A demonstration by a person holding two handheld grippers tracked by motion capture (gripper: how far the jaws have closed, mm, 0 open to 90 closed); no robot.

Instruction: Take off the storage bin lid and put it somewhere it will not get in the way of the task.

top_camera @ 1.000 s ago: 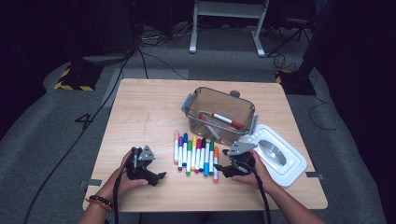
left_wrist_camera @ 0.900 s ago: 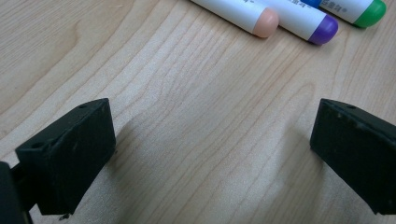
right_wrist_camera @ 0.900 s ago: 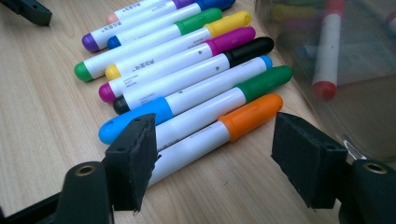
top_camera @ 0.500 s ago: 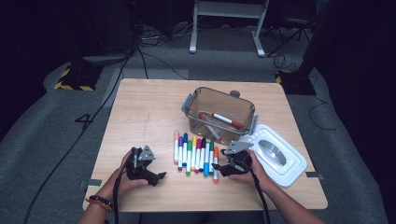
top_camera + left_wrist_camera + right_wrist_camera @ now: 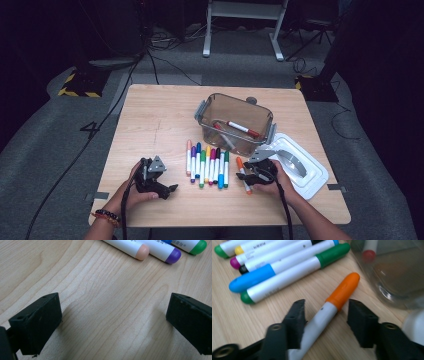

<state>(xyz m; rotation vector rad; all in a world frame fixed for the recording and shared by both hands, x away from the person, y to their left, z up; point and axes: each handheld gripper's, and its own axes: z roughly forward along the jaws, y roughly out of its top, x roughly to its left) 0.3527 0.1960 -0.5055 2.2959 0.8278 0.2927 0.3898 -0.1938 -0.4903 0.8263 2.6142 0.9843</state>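
Currently the right gripper (image 5: 325, 311) has its jaws apart, straddling the orange marker (image 5: 329, 305) at lower centre of its view, beside the marker row (image 5: 207, 164). At lower left of the high view, the left gripper (image 5: 172, 189) rests wide open over bare table (image 5: 105, 302).

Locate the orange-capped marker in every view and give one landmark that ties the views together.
High view: orange-capped marker lies right of the marker row, at the right gripper.
Left gripper view: not in it.
Right gripper view: centre, between the open fingers.
Shared landmark: the green-capped marker beside it.
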